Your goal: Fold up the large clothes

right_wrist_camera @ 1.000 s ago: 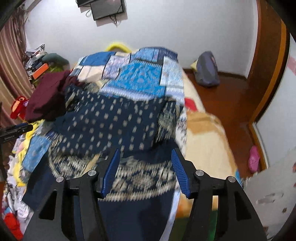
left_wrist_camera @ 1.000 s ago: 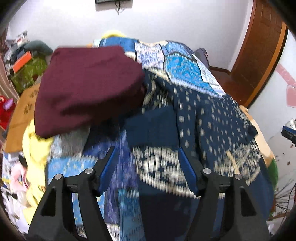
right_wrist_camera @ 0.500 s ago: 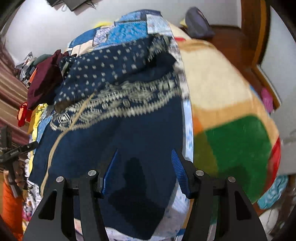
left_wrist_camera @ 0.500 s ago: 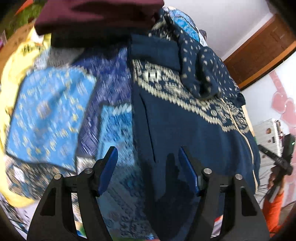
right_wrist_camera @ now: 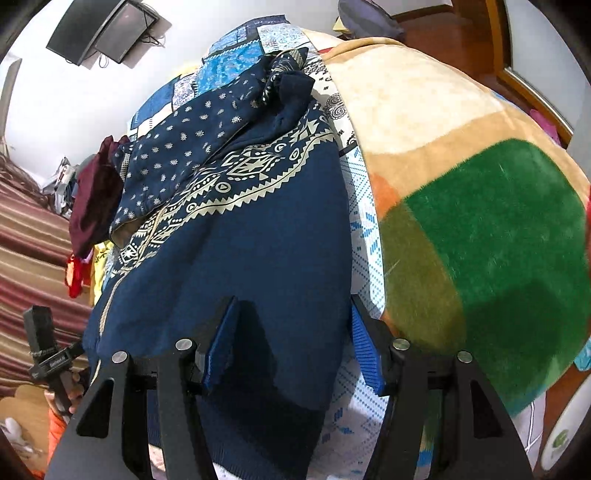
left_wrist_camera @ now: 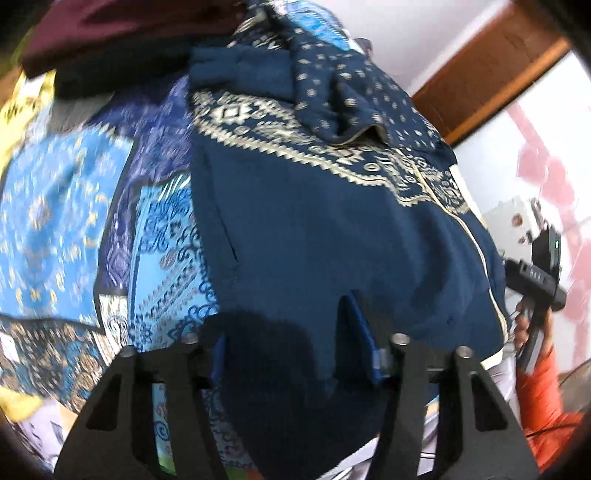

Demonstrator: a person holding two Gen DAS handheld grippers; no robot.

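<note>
My left gripper (left_wrist_camera: 291, 332) fills the bottom of its frame, its two blue-padded fingers spread apart with nothing pinched; the hem of a navy sweater (left_wrist_camera: 314, 229) lies between and under them. My right gripper (right_wrist_camera: 291, 343) sits the same way at the bottom of its own frame, jaws parted and released, straddling the sweater's other lower corner (right_wrist_camera: 258, 258).

The sweater is spread lengthwise up the middle of both frames, over a blue patchwork bedspread (left_wrist_camera: 62, 221). A cream geometric band crosses its chest, and a dotted navy part of it is bunched loosely across the upper portion. In the upper left of the left view a maroon garment (left_wrist_camera: 122, 29) lies heaped beside it. In the right view a plush blanket (right_wrist_camera: 498, 229) in green, tan and cream covers the right half of the frame.

I judge the knit soft, limp and fairly heavy for cloth, likely to sag and stretch rather than hold a shape, but not slippery or fragile. The hem corners beneath each gripper look like the sensible places to take hold, gathering both layers so the fold lifts evenly.
</note>
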